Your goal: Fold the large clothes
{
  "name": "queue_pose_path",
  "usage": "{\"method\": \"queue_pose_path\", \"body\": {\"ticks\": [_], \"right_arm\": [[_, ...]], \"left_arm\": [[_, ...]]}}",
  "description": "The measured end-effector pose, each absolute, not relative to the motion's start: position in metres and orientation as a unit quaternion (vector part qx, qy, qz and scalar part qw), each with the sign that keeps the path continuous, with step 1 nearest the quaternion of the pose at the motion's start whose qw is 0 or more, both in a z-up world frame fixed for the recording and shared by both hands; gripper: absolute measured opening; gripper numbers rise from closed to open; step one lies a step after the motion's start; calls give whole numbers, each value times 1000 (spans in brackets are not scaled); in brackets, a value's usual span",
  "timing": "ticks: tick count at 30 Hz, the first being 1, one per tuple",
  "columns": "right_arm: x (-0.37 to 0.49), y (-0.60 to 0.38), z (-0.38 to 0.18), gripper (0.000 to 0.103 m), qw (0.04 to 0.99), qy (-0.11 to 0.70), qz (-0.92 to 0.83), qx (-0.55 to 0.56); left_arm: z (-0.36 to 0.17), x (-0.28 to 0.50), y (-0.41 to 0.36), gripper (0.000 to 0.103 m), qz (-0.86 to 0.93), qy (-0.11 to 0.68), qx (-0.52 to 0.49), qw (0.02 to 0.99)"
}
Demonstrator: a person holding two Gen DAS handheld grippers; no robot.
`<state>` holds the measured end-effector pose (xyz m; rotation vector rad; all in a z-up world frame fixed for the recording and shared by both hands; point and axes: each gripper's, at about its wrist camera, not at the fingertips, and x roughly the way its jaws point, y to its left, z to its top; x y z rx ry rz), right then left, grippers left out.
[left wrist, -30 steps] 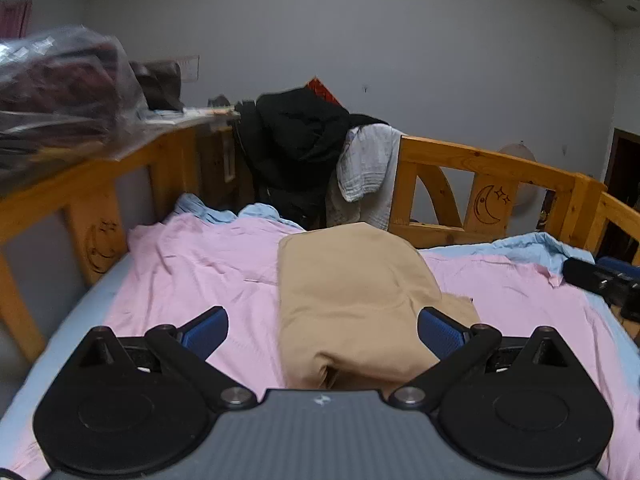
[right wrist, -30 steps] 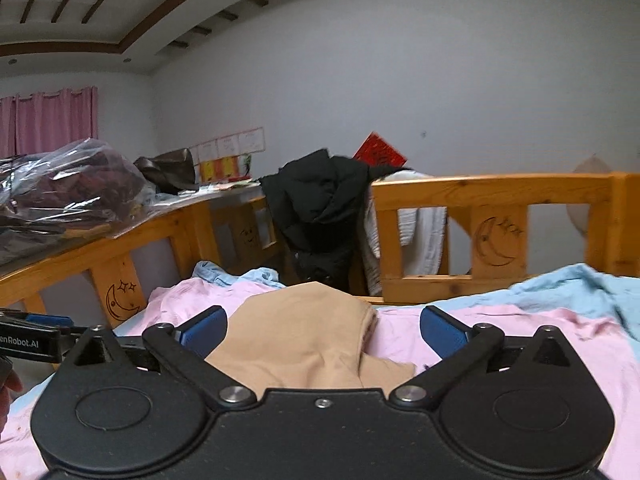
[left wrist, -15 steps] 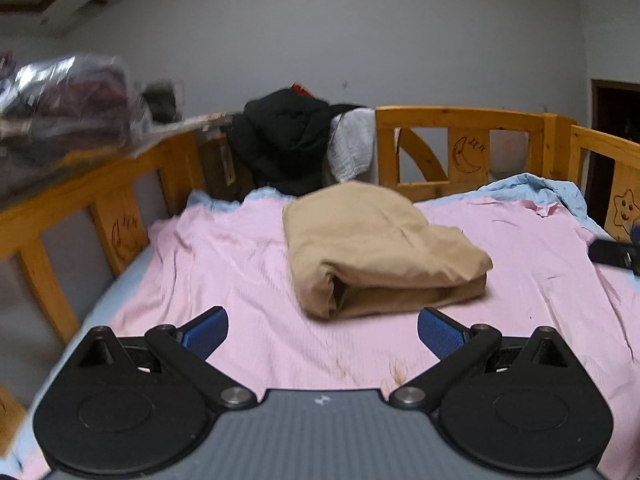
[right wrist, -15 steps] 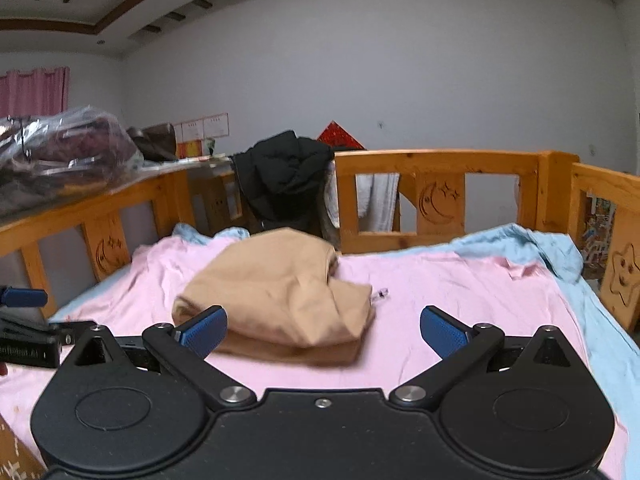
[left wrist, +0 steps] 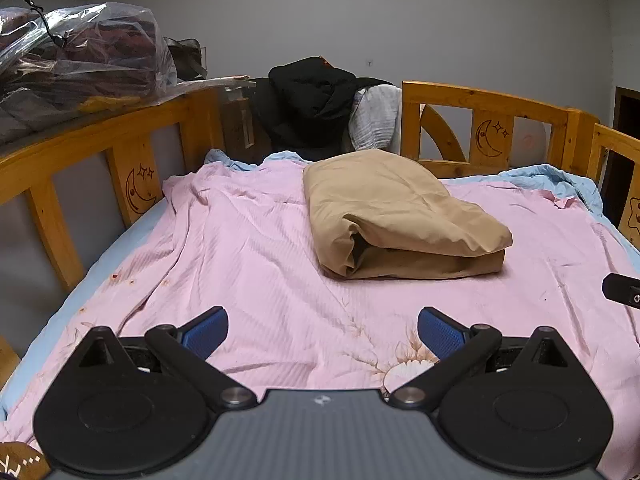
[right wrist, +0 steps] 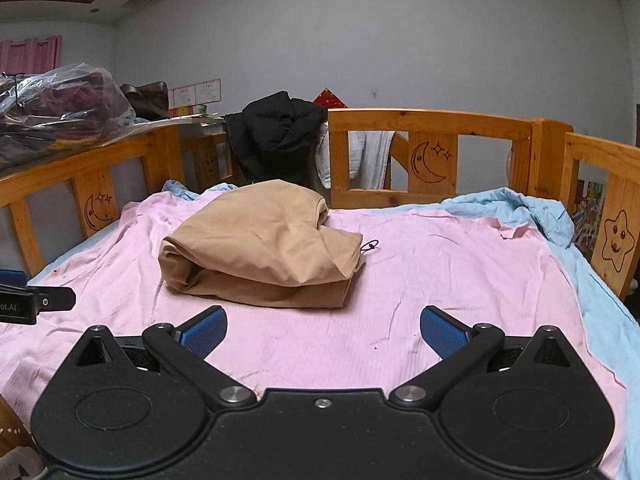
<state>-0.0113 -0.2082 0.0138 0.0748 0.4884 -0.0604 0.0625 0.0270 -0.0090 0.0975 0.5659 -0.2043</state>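
A tan garment (left wrist: 396, 216) (right wrist: 264, 248) lies folded into a thick bundle on the pink bedsheet (left wrist: 248, 264) (right wrist: 440, 280), toward the far middle of the bed. My left gripper (left wrist: 322, 332) hangs open above the sheet, well short of the bundle, nothing between its blue pads. My right gripper (right wrist: 323, 330) is open too, also back from the bundle and holding nothing. A thin black cord (right wrist: 370, 246) pokes out at the bundle's right side. The tip of the other gripper shows at the right edge of the left wrist view and the left edge of the right wrist view.
Wooden bed rails (left wrist: 480, 120) (right wrist: 432, 148) with moon and star carvings enclose the bed. A black jacket (left wrist: 312, 108) (right wrist: 280, 136) and a white cloth (left wrist: 374, 120) hang over the far rail. A clear plastic bag of clothes (left wrist: 76, 60) sits on a shelf at left. A blue sheet (right wrist: 560, 220) lies bunched at right.
Both grippers have pulled back from the tan bundle, which was right between their fingers a second ago and now lies apart on the sheet. Both stayed open.
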Motion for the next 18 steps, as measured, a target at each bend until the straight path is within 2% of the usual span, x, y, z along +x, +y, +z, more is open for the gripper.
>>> {"method": "queue_pose_path", "body": {"ticks": [18], "right_arm": [[-10,-210,14,102,968,245,-31,40]], "left_arm": [[-8,62,27,103,-98,276,49,955]]}}
